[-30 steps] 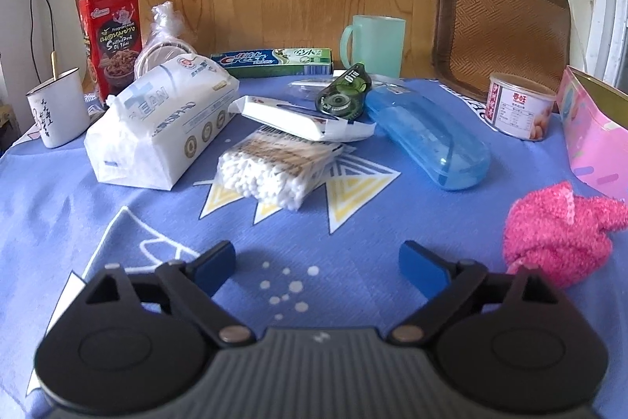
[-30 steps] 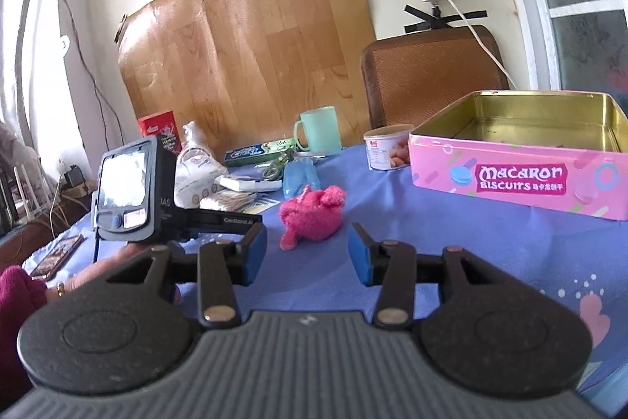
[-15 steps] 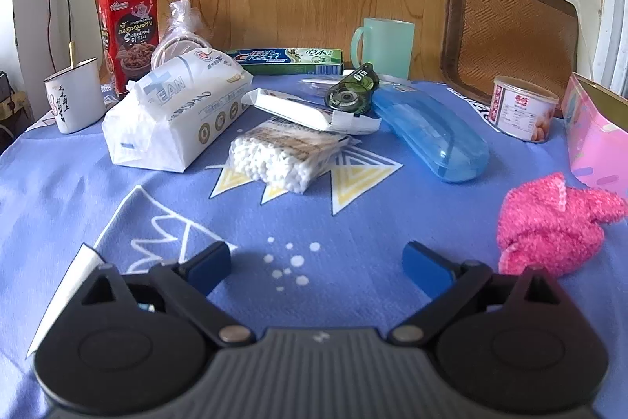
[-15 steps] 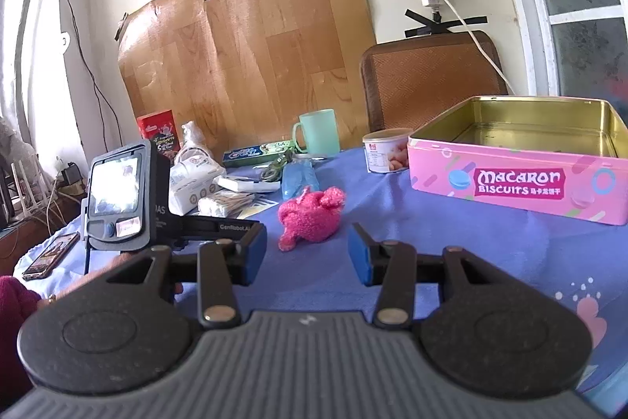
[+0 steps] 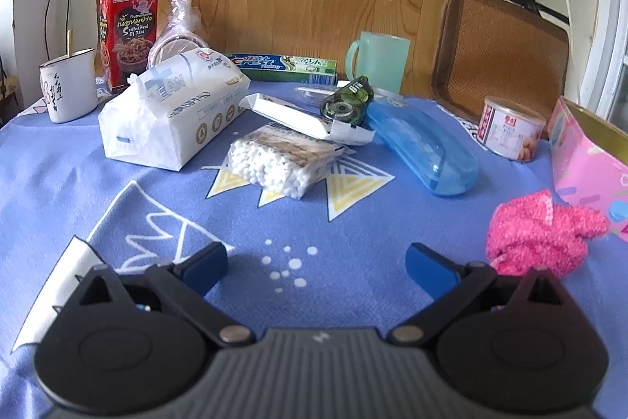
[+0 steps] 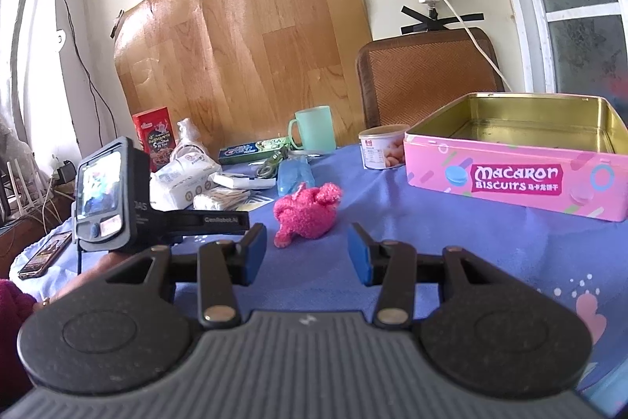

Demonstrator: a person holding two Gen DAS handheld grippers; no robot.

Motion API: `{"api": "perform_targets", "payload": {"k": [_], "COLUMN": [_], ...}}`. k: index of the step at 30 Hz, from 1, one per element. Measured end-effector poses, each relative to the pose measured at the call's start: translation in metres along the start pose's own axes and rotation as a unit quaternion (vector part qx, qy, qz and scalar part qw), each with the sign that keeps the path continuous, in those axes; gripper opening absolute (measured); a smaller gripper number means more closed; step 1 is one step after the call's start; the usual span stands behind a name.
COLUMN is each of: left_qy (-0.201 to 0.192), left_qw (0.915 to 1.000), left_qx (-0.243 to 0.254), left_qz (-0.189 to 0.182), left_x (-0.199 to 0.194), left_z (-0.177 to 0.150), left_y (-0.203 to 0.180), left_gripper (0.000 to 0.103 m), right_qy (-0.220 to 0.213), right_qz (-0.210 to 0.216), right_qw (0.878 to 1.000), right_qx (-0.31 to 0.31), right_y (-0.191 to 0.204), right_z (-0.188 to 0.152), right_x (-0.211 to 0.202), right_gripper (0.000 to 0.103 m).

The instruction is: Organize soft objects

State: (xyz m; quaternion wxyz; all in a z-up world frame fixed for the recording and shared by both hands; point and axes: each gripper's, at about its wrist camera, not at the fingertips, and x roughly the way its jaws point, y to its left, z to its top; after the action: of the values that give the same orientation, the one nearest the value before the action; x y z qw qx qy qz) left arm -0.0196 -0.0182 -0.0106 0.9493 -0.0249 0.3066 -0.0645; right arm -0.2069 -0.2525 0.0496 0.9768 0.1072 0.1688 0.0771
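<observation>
1. Both tongs stand spread and hold nothing: the left gripper (image 5: pixel 316 262) hovers over bare blue tablecloth (image 5: pixel 353 301), and the right gripper (image 6: pixel 307 253) hangs above the cloth with the pink fuzzy sock (image 6: pixel 308 209) just beyond its blue pads.
2. Readable writing: "Macaron BISCUITS" on the pink tin (image 6: pixel 514 179), "Crest" on the toothpaste box (image 5: pixel 282 66), and "Genirobot.AI" on the left tool's side in the right wrist view.
3. The sock lies bunched on the cloth, near the tin's front wall and apart from it; its long axis runs from lower left to upper right in the right wrist view.
4. A cotton swab pack (image 5: pixel 274 163) lies beside the tissue pack (image 5: pixel 172 116).
</observation>
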Motion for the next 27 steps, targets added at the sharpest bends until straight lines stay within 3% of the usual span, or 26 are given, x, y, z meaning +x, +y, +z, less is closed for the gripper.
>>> {"api": "perform_targets", "payload": {"k": [6, 11, 18, 27], "left_qy": [0.001, -0.013, -0.056, -0.066], "left_qw": [0.9998, 0.9988, 0.9963, 0.9939], "left_qx": [0.006, -0.033, -0.032, -0.019], "left_qz": [0.018, -0.034, -0.057, -0.086], "left_x": [-0.006, -0.025, -0.049, -0.063], "left_z": [-0.003, -0.008, -0.001, -0.002], "left_y": [-0.007, -0.009, -0.024, -0.039], "left_gripper": [0.096, 0.096, 0.096, 0.097], "right_qy": [-0.001, 0.004, 0.0, 0.005], "right_qz": [-0.01, -0.014, -0.018, -0.021], "right_qw": [1.0, 1.0, 1.0, 1.0], "right_qx": [0.0, 0.003, 0.005, 0.011], "right_y": [0.0, 0.0, 0.001, -0.001], "right_z": [-0.001, -0.002, -0.002, -0.006], "right_x": [0.0, 0.003, 0.002, 0.003], "right_gripper": [0.048, 0.048, 0.049, 0.049]}}
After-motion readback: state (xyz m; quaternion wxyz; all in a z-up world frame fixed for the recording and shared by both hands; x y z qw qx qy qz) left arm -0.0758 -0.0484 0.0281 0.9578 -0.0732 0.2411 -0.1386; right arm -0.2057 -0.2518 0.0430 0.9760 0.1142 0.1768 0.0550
